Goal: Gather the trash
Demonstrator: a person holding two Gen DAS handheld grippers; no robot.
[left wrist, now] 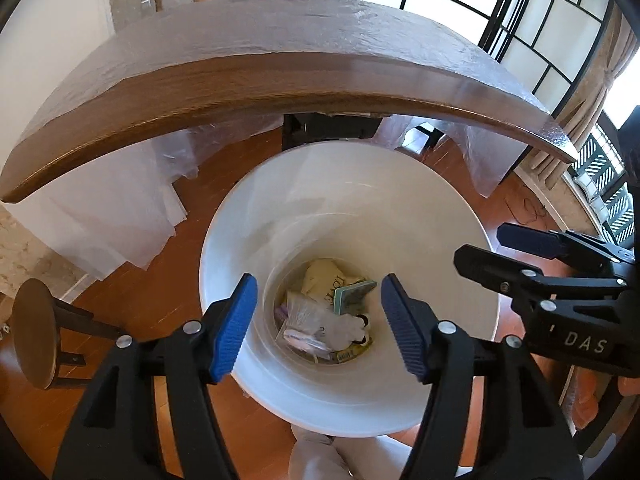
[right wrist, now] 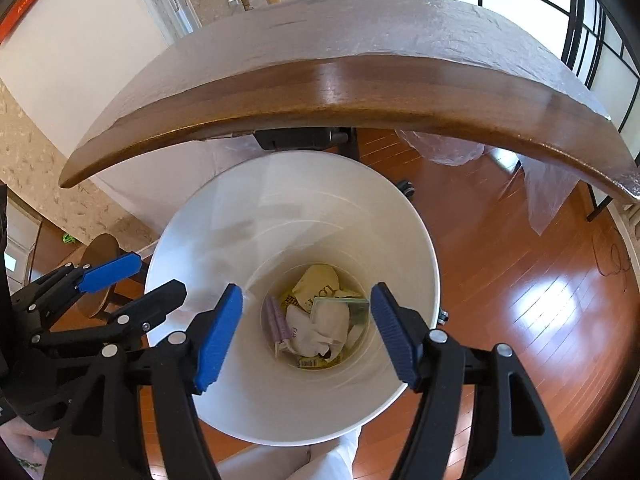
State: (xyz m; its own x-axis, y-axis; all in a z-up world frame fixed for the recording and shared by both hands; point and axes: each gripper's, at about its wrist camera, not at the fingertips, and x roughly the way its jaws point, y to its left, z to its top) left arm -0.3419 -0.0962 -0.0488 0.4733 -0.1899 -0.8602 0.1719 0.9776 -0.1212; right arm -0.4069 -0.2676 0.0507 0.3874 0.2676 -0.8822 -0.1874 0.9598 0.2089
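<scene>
While both your grippers hang over it, the trash (left wrist: pixel 326 316) sits at the bottom of the white bin (left wrist: pixel 348 408): a cream bag printed "LOVE" (left wrist: pixel 322 282) at 12 o'clock of the pile, a small green box (left wrist: pixel 352 298) at 2 o'clock, crumpled white wrappers (left wrist: pixel 316 322) in the middle, yellow packaging (left wrist: pixel 354 352) at 5 o'clock. In your right wrist view a purple strip (right wrist: pixel 278 316) lies at 9 o'clock of the pile.

Left gripper (left wrist: pixel 318 326): jaws about half open, blue pads (left wrist: pixel 236 326) apart, nothing between them but the view down into the bin. Right gripper (right wrist: pixel 306 334): same state, about half open, empty. Neither set of pads touches the bin or the trash.

Each gripper shows in the other's camera: yours on the right at 3 o'clock in the left view, over the bin rim; the left one at 9 o'clock in the right view.

Bin stands on a red-brown wood floor (right wrist: pixel 520 280), just in front of a wooden table (left wrist: pixel 280 76) covered in clear plastic sheet (left wrist: pixel 120 208) that hangs off the edge. White-trousered legs (left wrist: pixel 320 456) at 6 o'clock, against the bin. Round wooden stool (left wrist: pixel 34 332) at 9 o'clock in the left view. Black-framed windows (left wrist: pixel 540 28) at 1 o'clock.
</scene>
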